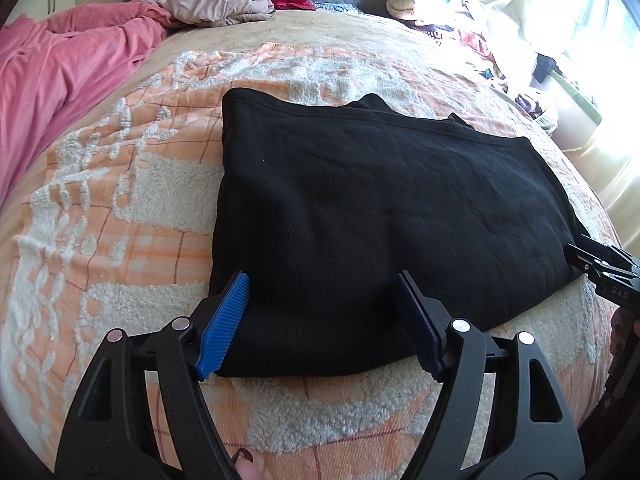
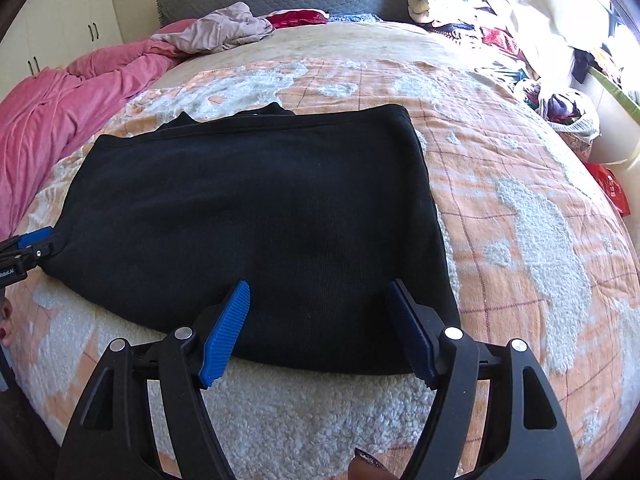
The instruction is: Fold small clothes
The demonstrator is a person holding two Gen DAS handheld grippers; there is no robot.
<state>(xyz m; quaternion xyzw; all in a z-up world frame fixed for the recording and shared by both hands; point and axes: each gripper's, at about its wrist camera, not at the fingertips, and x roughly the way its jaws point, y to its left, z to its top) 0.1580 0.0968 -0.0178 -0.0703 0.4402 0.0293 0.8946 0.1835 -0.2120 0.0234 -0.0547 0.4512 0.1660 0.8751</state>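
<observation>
The black garment [image 1: 360,208] lies folded into a thick, roughly square pad on the orange-and-white blanket [image 1: 120,208], near the middle of the bed. From my left-hand camera its near edge runs from about 7 o'clock to 3 o'clock; from my right-hand camera it fills the centre and stretches off toward 9 o'clock.

My left gripper [image 1: 322,320] sits over the near left corner with its jaws spread wide and nothing pinched — the cloth lies between the blue pads [image 1: 224,324], but they do not press it. My right gripper [image 2: 320,328] is the same over the near right corner, jaws apart, cloth under them and untouched.

What worries me is the thickness. If I close on the near edge, I could catch only the top layer and peel the fold open, or pick up the fluffy blanket along with it and drag everything. At 12 o'clock the far edge looks uneven, with a bit of an under layer poking out, so another fold may come out crooked. If my two hands lift unevenly, the pad could twist. The pink bedding [image 1: 60,64] at 10 o'clock and the pile of clothes [image 2: 500,32] at 1 o'clock are well apart.
</observation>
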